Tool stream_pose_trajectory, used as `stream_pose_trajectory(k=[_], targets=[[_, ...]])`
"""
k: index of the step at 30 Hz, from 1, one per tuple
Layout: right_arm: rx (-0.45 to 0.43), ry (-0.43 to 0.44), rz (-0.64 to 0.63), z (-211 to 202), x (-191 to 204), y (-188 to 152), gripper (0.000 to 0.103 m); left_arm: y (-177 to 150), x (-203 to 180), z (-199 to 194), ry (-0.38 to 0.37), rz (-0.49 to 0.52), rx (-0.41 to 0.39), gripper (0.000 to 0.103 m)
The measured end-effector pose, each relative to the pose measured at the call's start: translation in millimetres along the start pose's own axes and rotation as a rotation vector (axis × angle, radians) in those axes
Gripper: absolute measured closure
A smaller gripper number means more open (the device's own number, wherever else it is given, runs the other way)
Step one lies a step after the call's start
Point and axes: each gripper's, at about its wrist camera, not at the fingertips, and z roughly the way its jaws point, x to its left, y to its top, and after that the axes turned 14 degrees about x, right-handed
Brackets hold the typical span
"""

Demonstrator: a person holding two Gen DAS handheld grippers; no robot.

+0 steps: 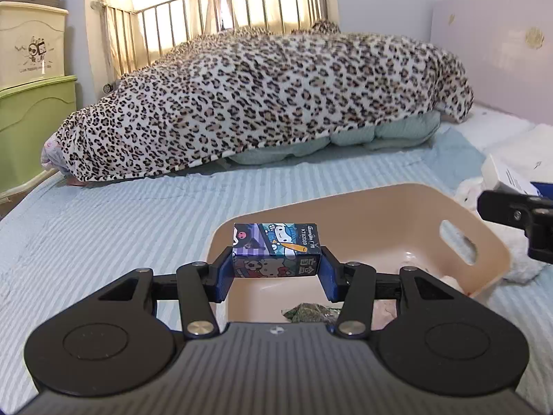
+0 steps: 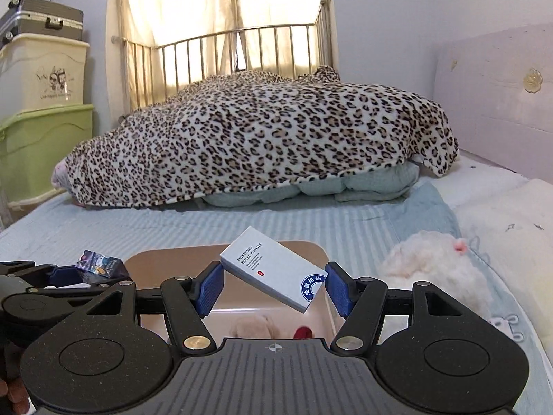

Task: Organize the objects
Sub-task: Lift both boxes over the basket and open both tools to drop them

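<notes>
My left gripper [image 1: 276, 273] is shut on a small cartoon-printed box [image 1: 276, 250] and holds it over the near rim of a beige plastic basket [image 1: 387, 214]. It also shows in the right wrist view [image 2: 100, 265]. My right gripper [image 2: 273, 288] is shut on a white hotel-supplies box [image 2: 273, 268], held tilted by its corners above the same basket [image 2: 311, 252]. Inside the basket lie a beige plush toy [image 2: 255, 325], a red item [image 2: 304, 332] and a green packet [image 1: 311, 313].
The basket sits on a striped light-blue bed sheet [image 1: 121, 235]. A white fluffy plush [image 2: 435, 269] lies right of the basket. A leopard-print blanket [image 1: 259, 103] covers bedding further back. Storage bins [image 1: 34, 103] stand at the left; a headboard [image 2: 494, 103] is on the right.
</notes>
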Motion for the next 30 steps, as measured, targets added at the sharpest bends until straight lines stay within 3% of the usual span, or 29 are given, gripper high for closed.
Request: stream_pose_trajectory(k=[7, 14, 16, 21, 26, 30], targets=[[0.086, -0.036, -0.037, 44.6, 10.2, 5.5, 0.042, 6.4, -14.8, 41.2, 0.052, 0.044, 0.118, 0.051], [0.177, -0.061, -0.106, 70.4, 20.5, -3.5, 0.041, 0.8, -13.5, 72.6, 0.004, 0.033, 0.277, 0.05], [0.184, -0.056, -0.109, 69.1, 19.7, -3.6, 0.039, -2.1, -10.9, 71.6, -0.01, 0.031, 0.288, 0.049], [0.163, -0.039, -0.098, 50.3, 15.9, -4.4, 0.027, -4.7, -7.1, 60.6, 0.023, 0.011, 0.263, 0.01], [0.135, -0.015, -0.063, 21.3, 7.5, -9.0, 0.021, -6.1, -8.7, 37.5, 0.03, 0.022, 0.24, 0.008], [0.123, -0.007, -0.04, -2.6, -3.4, -18.3, 0.009, -14.3, -7.9, 17.4, 0.022, 0.016, 0.227, 0.008]])
